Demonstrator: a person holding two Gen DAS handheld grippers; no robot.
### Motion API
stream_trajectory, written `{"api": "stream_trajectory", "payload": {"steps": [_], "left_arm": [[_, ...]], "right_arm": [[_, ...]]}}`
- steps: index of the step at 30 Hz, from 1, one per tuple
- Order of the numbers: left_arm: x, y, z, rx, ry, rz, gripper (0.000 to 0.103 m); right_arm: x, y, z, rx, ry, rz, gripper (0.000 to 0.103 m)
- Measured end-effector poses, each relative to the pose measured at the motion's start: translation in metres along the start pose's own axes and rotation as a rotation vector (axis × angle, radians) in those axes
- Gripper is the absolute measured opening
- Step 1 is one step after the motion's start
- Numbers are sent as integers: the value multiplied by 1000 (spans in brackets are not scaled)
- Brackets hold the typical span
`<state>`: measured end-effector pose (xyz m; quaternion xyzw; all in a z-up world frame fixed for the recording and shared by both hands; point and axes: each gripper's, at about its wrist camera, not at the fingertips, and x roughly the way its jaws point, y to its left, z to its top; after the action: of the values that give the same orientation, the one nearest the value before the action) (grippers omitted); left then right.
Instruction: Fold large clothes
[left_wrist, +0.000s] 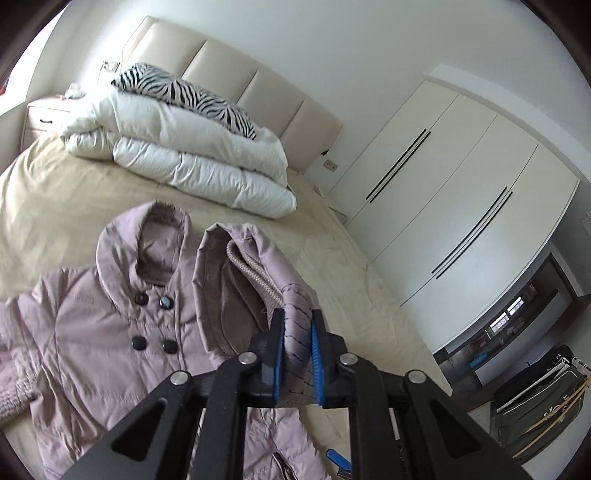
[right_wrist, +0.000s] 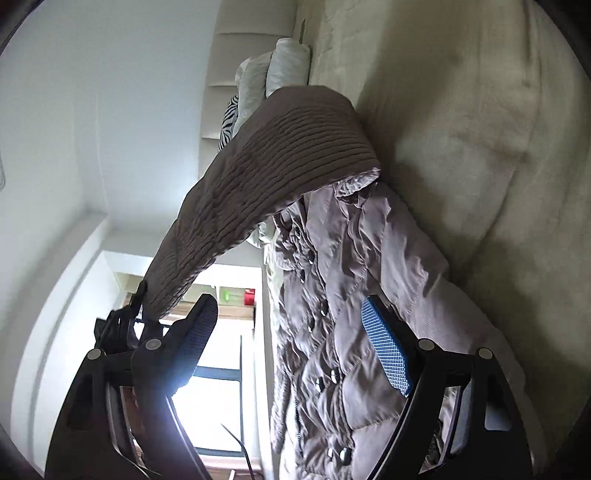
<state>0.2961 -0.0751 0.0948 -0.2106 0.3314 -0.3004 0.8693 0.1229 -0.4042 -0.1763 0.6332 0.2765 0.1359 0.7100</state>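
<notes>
A mauve quilted coat (left_wrist: 110, 328) with black buttons and a hood lies face up on the beige bed (left_wrist: 55, 192). My left gripper (left_wrist: 297, 325) is shut on the coat's sleeve (left_wrist: 258, 266), near its knitted cuff, and holds it raised over the coat. In the right wrist view the coat (right_wrist: 347, 295) lies on the bed and the lifted sleeve with its ribbed cuff (right_wrist: 266, 173) arches across it. My right gripper (right_wrist: 291, 332) is open, its jaws wide apart over the coat's front, holding nothing.
A folded white duvet (left_wrist: 192, 155) with a zebra-print pillow (left_wrist: 192, 96) lies at the padded headboard (left_wrist: 236, 66). A white wardrobe (left_wrist: 461, 192) stands to the right of the bed. A nightstand (left_wrist: 44, 118) is at far left. A window (right_wrist: 214, 406) shows in the right view.
</notes>
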Motion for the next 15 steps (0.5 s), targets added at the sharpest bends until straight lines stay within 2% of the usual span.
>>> {"api": "stream_trajectory", "payload": {"steps": [4, 7, 9, 12, 15], "left_arm": [[-34, -4, 29, 29, -81, 20, 14], [-54, 3, 39, 29, -125, 29, 14], [-67, 9, 44, 28, -155, 40, 14], [-77, 22, 47, 8, -170, 40, 14], [-79, 34, 49, -4, -176, 43, 14]], "right_arm": [[28, -12, 12, 136, -22, 69, 82], [53, -26, 18, 270, -42, 128, 82], [73, -31, 21, 312, -65, 156, 82], [112, -30, 22, 348, -42, 178, 82], [147, -33, 22, 369, -19, 147, 82]]}}
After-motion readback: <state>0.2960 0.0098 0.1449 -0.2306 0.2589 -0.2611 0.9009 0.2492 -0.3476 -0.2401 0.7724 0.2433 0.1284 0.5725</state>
